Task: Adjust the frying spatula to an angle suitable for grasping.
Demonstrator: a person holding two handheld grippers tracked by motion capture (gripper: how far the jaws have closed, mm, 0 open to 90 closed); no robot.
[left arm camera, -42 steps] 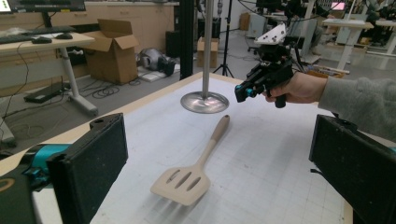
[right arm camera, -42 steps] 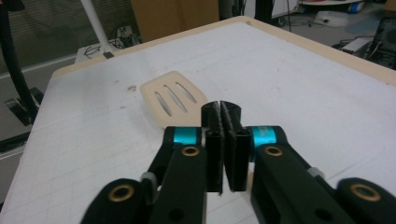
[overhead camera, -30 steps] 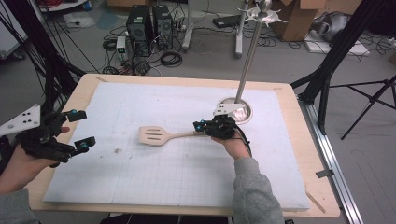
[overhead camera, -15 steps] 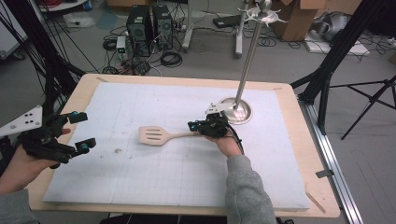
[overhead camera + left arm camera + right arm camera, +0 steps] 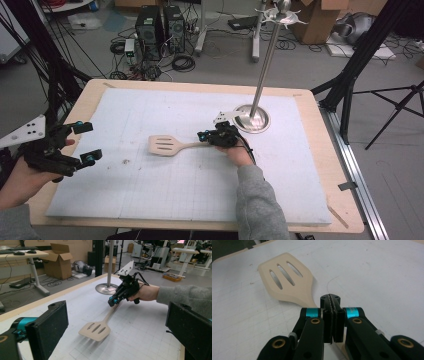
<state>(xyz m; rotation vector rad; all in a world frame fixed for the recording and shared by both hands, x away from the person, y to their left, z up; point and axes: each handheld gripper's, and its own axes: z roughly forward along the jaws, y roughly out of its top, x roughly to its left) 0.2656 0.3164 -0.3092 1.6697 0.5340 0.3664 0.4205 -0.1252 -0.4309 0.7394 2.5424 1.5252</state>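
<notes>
High view: stand base (image 5: 251, 119) beside spatula (image 5: 170, 145)

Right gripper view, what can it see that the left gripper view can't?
Right gripper view: the right tongs pinched shut on the handle of the spatula, close up. Left gripper view: the left tongs wide open, the metal stand, and the hand with its grey sleeve holding the right tongs. Both: the slotted wooden spatula and the white mat.

Right claw (image 5: 206, 136) clamped shut, left claw (image 5: 88, 142) spread wide.
</notes>
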